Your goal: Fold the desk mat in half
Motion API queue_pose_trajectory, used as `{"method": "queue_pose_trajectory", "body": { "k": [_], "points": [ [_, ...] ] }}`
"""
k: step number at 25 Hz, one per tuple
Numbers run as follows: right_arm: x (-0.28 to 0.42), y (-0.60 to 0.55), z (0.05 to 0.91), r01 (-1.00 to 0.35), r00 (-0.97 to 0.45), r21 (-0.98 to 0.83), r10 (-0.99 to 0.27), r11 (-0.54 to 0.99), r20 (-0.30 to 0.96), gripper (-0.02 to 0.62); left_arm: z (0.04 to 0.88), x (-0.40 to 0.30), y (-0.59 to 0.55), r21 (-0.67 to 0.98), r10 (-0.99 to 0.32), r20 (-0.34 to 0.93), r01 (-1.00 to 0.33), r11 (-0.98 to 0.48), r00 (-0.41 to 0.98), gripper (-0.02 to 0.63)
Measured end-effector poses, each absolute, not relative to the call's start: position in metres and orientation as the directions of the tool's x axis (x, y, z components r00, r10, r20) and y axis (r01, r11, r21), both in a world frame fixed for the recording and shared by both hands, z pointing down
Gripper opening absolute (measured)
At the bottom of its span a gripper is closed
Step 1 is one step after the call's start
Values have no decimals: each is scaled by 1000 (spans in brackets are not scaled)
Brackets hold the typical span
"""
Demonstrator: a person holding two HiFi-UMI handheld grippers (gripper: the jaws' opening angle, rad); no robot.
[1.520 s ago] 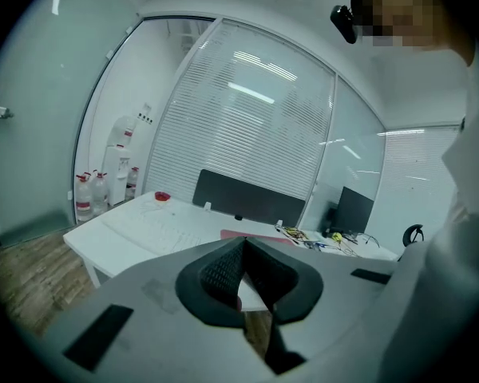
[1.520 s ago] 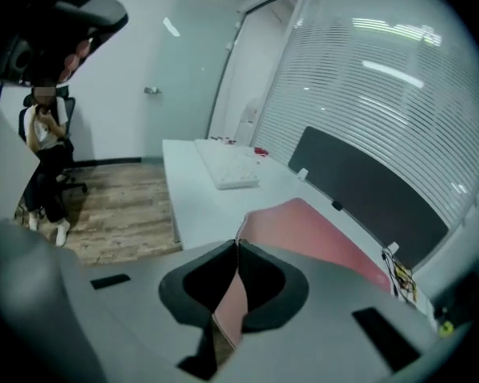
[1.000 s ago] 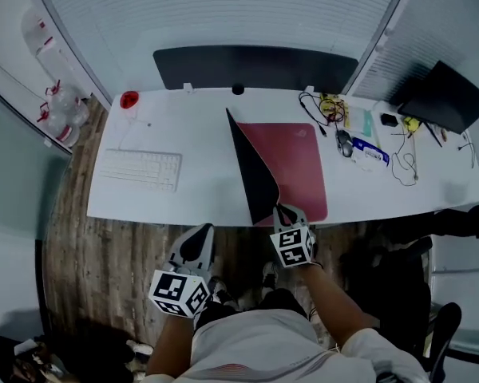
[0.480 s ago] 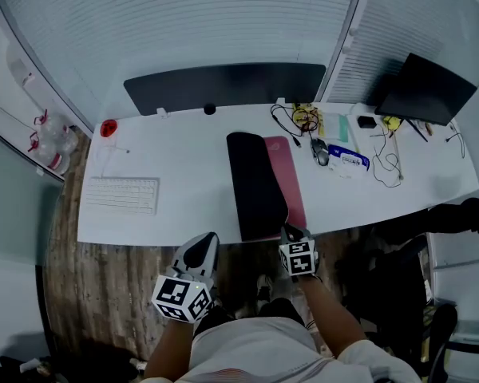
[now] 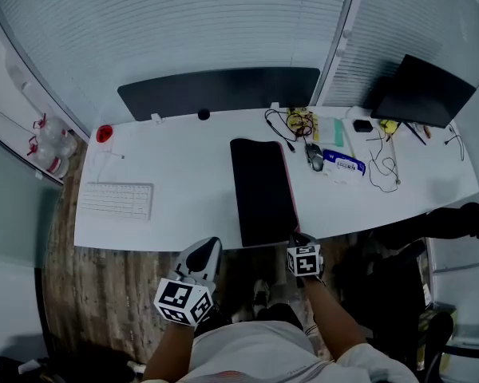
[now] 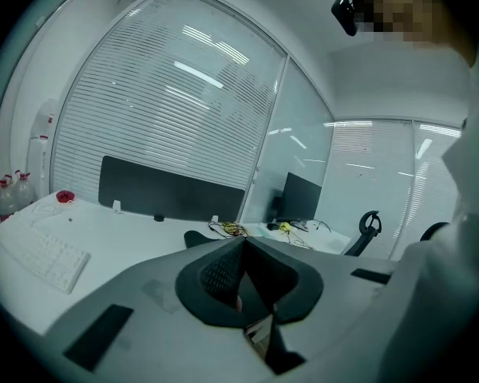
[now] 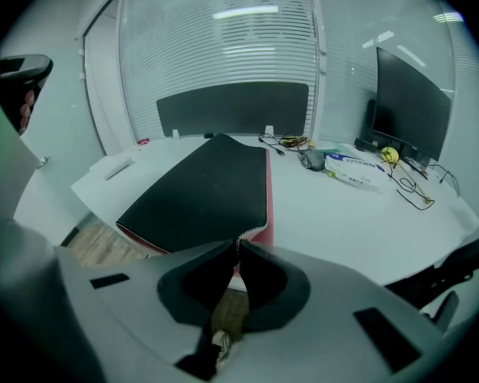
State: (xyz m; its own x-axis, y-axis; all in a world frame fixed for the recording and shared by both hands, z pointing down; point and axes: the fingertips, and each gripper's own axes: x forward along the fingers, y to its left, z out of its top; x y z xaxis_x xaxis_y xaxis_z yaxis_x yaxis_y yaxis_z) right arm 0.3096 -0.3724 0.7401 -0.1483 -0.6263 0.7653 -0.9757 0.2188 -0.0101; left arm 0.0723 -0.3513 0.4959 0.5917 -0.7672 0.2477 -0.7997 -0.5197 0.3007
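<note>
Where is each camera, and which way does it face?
Head view: on the person's head, facing down at desk and desk mat; arms, left gripper, right gripper show.
Left gripper view: on that gripper, facing across the desk toward blinds; shut jaws show.
Right gripper view: on that gripper, facing the mat; opening jaws show, its corner at their tips.
All share the desk.

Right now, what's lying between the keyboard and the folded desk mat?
Nothing: the head view shows only bare white desk between the keyboard and the desk mat.
</note>
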Motion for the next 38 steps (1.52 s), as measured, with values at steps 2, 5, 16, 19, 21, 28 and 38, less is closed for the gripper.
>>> {"method": "queue_pose_trajectory", "body": {
  "k": [2,5,16,19,21,28,38],
  "points": [
    [314,-372,745,-980,-135,-13,-617,199,775,75,495,70,-351,301,-771,246,-803,-515,587,12],
    [322,-375,744,-987,-96,9,-626,162,774,93,492,63,-350,300,-781,241,-810,-504,576,11],
    [249,-383,577,-955,-276,-31,-846,294,456,87,458,22,-351,277,-827,146,-825,-493,543,12],
    [213,-383,513,-929,-359,-32,-874,369,328,52,441,9,-351,252,-841,108,-833,-493,531,11],
    [192,-381,475,-911,-400,-1,-881,413,255,52,430,-2,-349,237,-849,87,-839,-490,521,12],
    [167,-371,405,-899,-430,27,-893,438,134,51,404,-43,-341,188,-886,39,-874,-447,462,12],
    [157,-362,405,-901,-421,52,-897,431,138,51,403,-66,-329,188,-899,36,-887,-423,436,11]
  ]
}}
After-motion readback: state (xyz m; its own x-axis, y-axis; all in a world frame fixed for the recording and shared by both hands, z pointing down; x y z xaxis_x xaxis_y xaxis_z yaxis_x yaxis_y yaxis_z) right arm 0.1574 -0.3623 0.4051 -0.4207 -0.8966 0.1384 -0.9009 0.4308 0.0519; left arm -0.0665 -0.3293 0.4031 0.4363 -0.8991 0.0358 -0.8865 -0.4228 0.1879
